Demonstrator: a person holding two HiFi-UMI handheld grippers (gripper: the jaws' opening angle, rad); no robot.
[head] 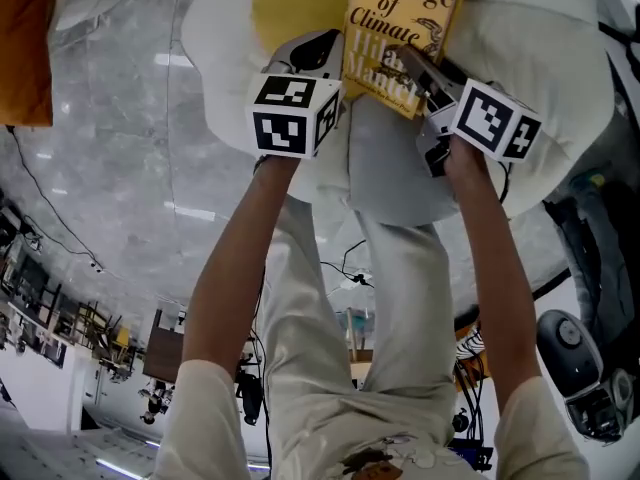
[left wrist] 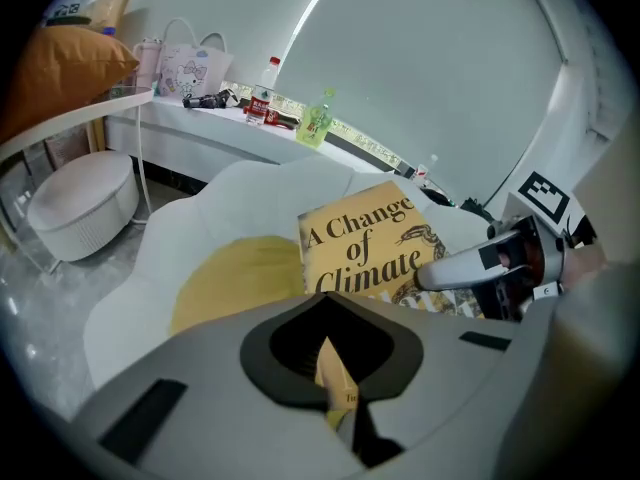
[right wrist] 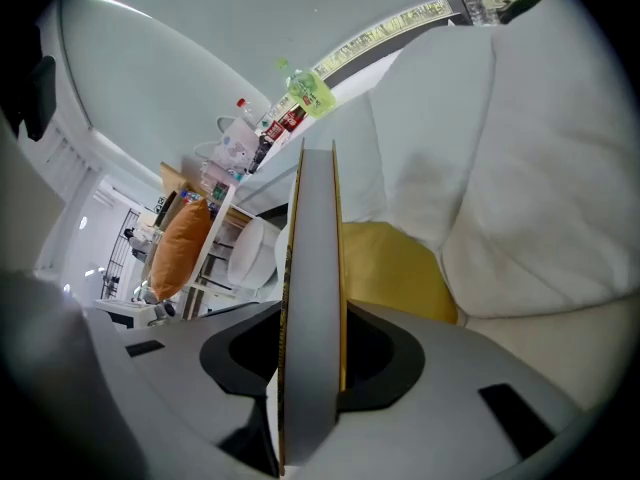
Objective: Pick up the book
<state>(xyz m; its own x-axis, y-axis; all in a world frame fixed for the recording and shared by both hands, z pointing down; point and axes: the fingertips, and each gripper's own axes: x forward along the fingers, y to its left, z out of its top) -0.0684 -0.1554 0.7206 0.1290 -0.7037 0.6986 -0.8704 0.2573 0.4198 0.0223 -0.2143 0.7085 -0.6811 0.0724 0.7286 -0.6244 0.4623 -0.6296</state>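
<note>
The yellow book [head: 400, 38], titled "A Change of Climate", is held up over a white sofa [head: 545, 58] and its yellow cushion [head: 295, 3]. My left gripper [head: 342, 68] is at the book's left edge. In the left gripper view a thin yellow edge of the book [left wrist: 365, 243] sits pinched in my shut left gripper [left wrist: 335, 393]. My right gripper [head: 425, 78] clamps the right edge, one finger lying across the cover [left wrist: 465, 268]. In the right gripper view the book [right wrist: 312, 288] stands edge-on, its pages gripped by my right gripper [right wrist: 310, 393].
An orange pillow [head: 25, 38] lies at the far left by a white round stool [left wrist: 80, 203]. A ledge behind the sofa carries bottles [left wrist: 265, 98] and a bag [left wrist: 190, 68]. The person's legs in light trousers [head: 330, 348] stand below the sofa on grey floor [head: 110, 168].
</note>
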